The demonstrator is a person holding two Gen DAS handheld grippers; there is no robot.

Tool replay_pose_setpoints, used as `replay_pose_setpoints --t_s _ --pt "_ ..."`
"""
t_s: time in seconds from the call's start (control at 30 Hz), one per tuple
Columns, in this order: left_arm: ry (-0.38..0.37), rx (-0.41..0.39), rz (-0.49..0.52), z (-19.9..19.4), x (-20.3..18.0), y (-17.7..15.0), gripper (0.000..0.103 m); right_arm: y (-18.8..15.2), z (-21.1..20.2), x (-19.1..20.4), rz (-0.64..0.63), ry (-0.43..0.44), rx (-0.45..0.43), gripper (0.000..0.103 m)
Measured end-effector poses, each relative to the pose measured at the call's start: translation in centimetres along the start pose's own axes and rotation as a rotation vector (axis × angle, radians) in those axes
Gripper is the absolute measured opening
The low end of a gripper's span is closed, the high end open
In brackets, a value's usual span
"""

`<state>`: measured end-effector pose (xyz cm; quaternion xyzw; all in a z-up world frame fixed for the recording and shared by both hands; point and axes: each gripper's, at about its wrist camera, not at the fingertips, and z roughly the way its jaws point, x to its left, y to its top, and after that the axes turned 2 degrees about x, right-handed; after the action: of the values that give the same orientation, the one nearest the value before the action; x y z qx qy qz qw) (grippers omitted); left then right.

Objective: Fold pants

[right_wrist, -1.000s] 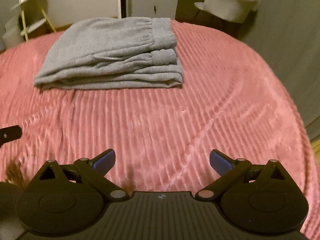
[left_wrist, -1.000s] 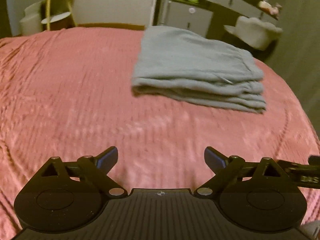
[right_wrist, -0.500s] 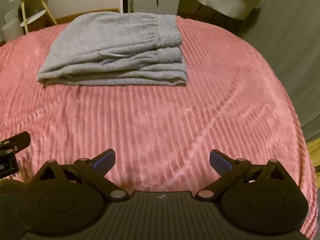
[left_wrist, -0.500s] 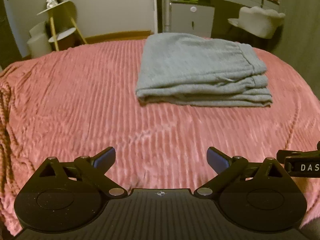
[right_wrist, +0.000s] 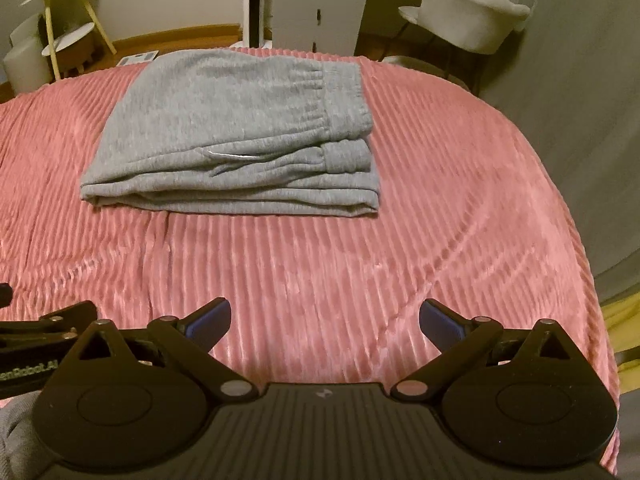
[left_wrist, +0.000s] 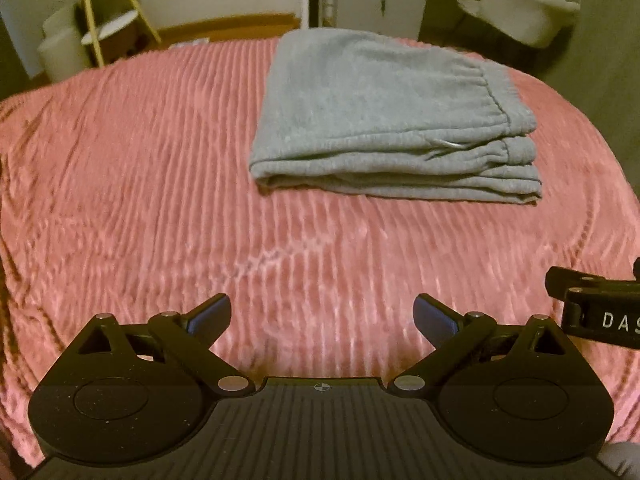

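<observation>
Grey pants (left_wrist: 384, 120) lie folded in a flat stack of several layers on the pink ribbed bedspread (left_wrist: 160, 200), waistband to the right. They also show in the right wrist view (right_wrist: 240, 132). My left gripper (left_wrist: 322, 316) is open and empty, well short of the pants above the blanket. My right gripper (right_wrist: 325, 320) is open and empty, also well back from the stack. The right gripper's body shows at the right edge of the left wrist view (left_wrist: 600, 308); the left gripper's body shows at the left edge of the right wrist view (right_wrist: 40, 340).
Beyond the bed stand a small yellow-legged shelf stand (right_wrist: 68, 24) at the left, a white cabinet (right_wrist: 320, 12) in the middle and a pale upholstered chair (right_wrist: 468, 20) at the right. The bed's right edge (right_wrist: 576, 220) drops off beside a grey wall.
Both grippers have drawn back and risen from the folded pants, staying open and empty. The left one has swung to face the stack more squarely. The pants have not moved.
</observation>
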<state>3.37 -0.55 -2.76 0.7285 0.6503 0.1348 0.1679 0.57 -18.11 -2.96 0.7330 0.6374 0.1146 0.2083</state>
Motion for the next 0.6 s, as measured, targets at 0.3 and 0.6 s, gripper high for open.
replay_pose_setpoints --t_s 0.3,0.6 --pt "-0.002 0.038 -0.004 0.56 0.13 0.24 0.100 0.51 0.56 -0.14 0.007 -0.001 0.017 0.100" --pt "0.011 0.032 0.027 0.48 -0.42 0.20 0.100 0.73 0.85 -0.29 0.009 -0.004 0.024 0.100"
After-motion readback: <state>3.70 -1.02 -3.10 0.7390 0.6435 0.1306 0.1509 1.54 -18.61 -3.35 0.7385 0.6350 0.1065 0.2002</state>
